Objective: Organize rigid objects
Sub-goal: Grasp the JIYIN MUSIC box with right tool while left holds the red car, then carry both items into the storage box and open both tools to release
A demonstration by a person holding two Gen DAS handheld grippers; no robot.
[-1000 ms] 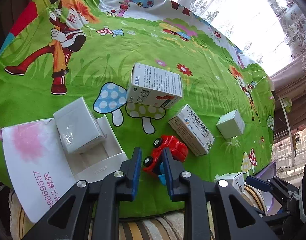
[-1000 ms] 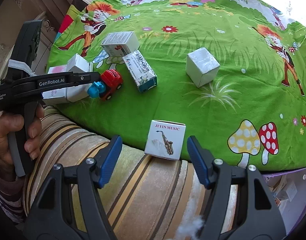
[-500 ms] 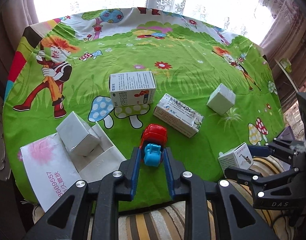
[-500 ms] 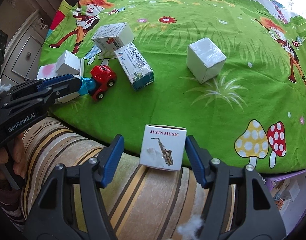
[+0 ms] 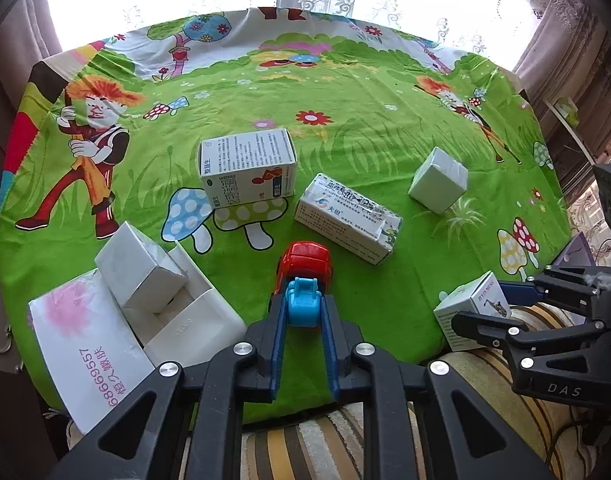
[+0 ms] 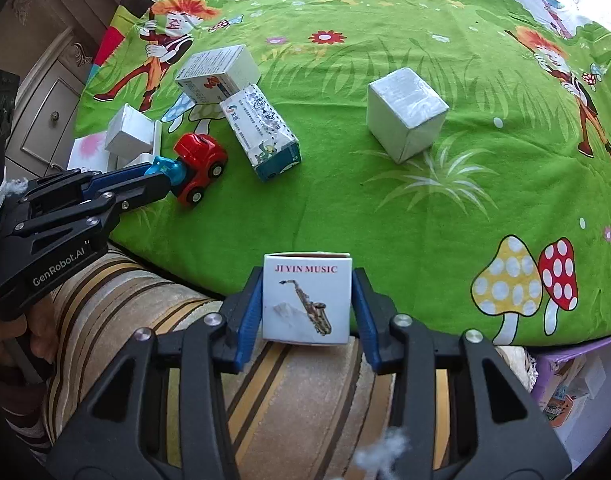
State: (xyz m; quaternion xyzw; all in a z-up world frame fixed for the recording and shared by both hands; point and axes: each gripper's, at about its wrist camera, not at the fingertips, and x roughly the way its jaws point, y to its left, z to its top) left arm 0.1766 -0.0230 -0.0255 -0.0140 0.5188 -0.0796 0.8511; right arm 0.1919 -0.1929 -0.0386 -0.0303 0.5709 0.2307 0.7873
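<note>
Between pads, red-and-blue toy car.

left gripper: black angular frame, blue fingers, round silver screws, white "GenRobot.AI" lettering on its side at middle left of the right wrist view | right gripper: same black frame, blue fingers, silver screws, "DAS" marking at lower right of the left wrist view | white fluff tufts on both

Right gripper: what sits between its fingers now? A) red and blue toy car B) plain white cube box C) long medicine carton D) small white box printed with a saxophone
D: the small white saxophone-printed box sits between the closing right gripper, whose blue pads flank its sides.
</note>
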